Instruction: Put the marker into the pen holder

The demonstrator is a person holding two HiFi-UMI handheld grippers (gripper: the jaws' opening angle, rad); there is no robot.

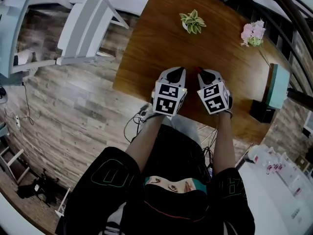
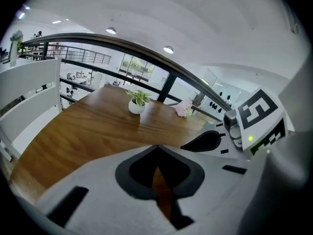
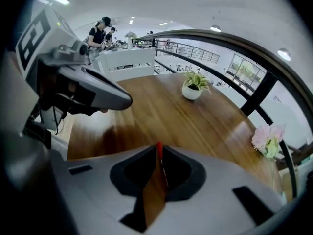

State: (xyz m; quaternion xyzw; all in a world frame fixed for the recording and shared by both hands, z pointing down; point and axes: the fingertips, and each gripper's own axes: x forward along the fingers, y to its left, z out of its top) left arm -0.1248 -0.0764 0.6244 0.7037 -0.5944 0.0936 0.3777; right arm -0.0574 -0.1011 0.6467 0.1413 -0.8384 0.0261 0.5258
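Both grippers hover side by side over the near edge of the wooden table (image 1: 161, 43). My left gripper (image 1: 176, 71) (image 2: 157, 148) has its jaws together with nothing between them. My right gripper (image 1: 208, 73) (image 3: 159, 150) is shut on a thin red marker (image 3: 159, 147), whose red tip (image 1: 199, 70) pokes out past the jaws. At the table's right edge stands a black pen holder (image 1: 262, 111), well right of both grippers. It does not show in either gripper view.
A small potted plant (image 1: 192, 22) (image 2: 137, 102) (image 3: 194, 86) and pink flowers (image 1: 253, 33) (image 3: 267, 141) stand at the far side. A teal box (image 1: 279, 86) stands by the holder. White chairs (image 1: 85, 28) stand left of the table, with a railing (image 3: 254, 58) behind it.
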